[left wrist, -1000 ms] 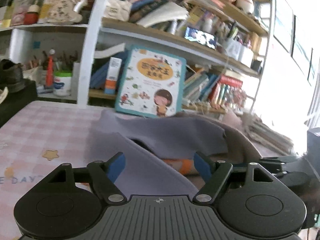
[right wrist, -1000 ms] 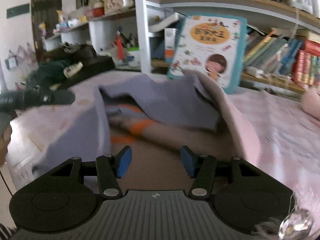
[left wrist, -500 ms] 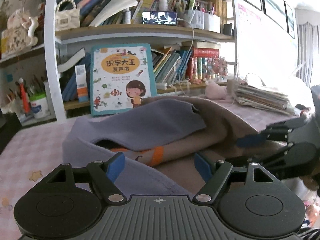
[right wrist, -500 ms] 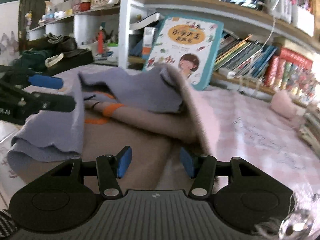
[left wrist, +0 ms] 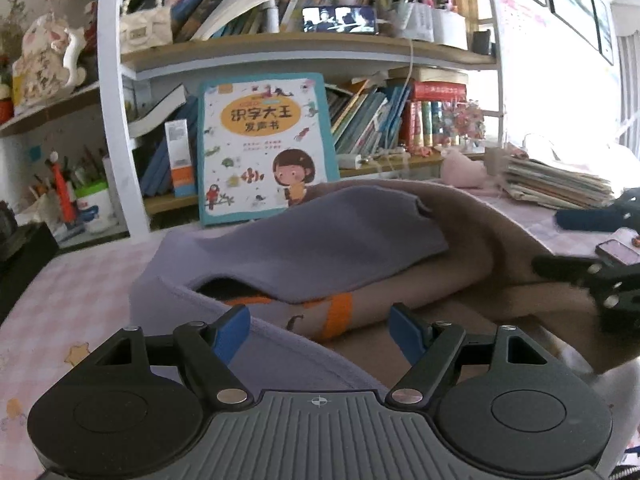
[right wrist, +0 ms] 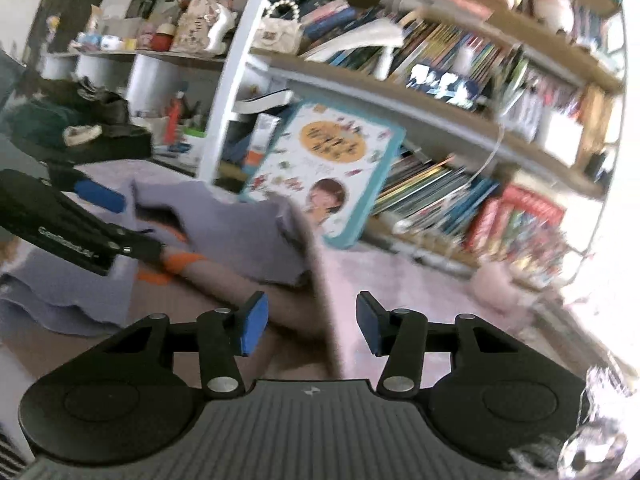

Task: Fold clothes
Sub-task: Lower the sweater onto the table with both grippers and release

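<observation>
A: Left gripper [left wrist: 320, 330]?
B: Jaws spread wide, nothing between them — it hovers over the near edge of the garment [left wrist: 320, 240].
A: And the right gripper [right wrist: 308, 322]?
B: Also spread apart; the garment's brown edge runs up between its fingers, touching neither.
A: Where's the garment?
B: Crumpled on the pink checked tablecloth [left wrist: 68, 280], purple lining over brown, before the picture book [left wrist: 264, 144].

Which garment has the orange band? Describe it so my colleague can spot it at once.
Start at the big picture book propped against the shelves. On the table before it lies a purple cloth. The tan garment beneath it is the one, marked by an orange band.
</observation>
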Motion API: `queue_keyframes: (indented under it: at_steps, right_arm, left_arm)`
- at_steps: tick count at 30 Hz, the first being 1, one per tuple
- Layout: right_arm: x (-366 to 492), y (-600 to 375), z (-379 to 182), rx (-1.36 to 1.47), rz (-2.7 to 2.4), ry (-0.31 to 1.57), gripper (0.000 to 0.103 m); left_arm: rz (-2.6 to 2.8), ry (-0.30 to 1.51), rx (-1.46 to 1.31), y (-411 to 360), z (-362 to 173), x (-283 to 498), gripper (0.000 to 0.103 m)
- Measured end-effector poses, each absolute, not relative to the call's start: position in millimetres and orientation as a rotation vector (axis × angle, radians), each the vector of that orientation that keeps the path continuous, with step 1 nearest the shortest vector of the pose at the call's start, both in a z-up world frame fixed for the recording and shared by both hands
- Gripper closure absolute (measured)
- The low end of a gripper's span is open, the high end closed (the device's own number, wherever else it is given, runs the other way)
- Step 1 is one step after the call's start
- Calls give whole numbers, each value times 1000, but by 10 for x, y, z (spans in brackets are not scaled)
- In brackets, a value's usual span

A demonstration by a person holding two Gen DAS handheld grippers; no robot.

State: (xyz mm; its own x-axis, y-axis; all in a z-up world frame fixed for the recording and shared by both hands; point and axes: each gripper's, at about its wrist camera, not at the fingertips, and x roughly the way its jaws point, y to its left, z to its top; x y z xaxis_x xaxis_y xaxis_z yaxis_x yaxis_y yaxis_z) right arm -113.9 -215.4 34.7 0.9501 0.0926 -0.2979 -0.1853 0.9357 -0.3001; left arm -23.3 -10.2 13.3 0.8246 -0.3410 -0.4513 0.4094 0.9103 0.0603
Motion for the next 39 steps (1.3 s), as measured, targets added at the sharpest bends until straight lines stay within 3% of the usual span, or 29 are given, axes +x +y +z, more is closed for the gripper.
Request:
queue_keyframes:
  at_steps: [5, 6, 7, 10, 12, 14, 21, 26, 30, 32, 33, 34, 37, 39]
  right_arm:
    - [-1017, -2226, 296, -355, 115, 397, 56]
    - [-996, -2241, 263, -362, 108, 422, 63]
    - [-974, -2260, 233, -369, 99, 446, 74]
    - [-968, -2367, 212, -343, 96, 470, 87]
    - [-954, -2449, 256, -333, 84, 464, 98]
    - [-918, -2529, 317, -341, 57, 451, 98]
    - [-380, -2949, 565, -491, -174, 371, 102]
    - [16, -3244, 798, -304, -103, 387, 101]
    - [-49, -3128, 826, -195, 58, 385, 95]
    - [-68, -3026, 764, -205, 89, 408, 81]
    - [-98, -2989, 716, -218, 96, 420, 75]
    - [-135, -2976, 686, -215, 103, 429, 72]
    - [-247, -2942, 604, -200, 121, 458, 62]
    - [-332, -2999, 574, -146, 146, 474, 60]
  left_arm:
    - [-403, 508, 69, 49, 61, -92, 26]
    - [-407, 523, 44, 88, 44, -64, 29]
    - [-417, 540, 9, 140, 24, -39, 44]
    - [-436, 590, -77, 293, -42, 28, 84]
    - [-452, 603, -127, 391, -72, 37, 96]
    - [-443, 597, -133, 446, -69, 10, 103]
    - [-338, 544, -134, 817, 94, -192, 103]
    - [-292, 530, -129, 1006, 185, -332, 103]
    - [-282, 507, -70, 911, 252, -367, 82]
    - [-309, 501, -58, 833, 276, -332, 57]
    - [-319, 496, -53, 790, 288, -307, 40]
    - [-328, 490, -48, 745, 298, -283, 33]
    - [-363, 479, -36, 608, 318, -193, 28]
    - [-385, 485, -41, 532, 302, -112, 27]
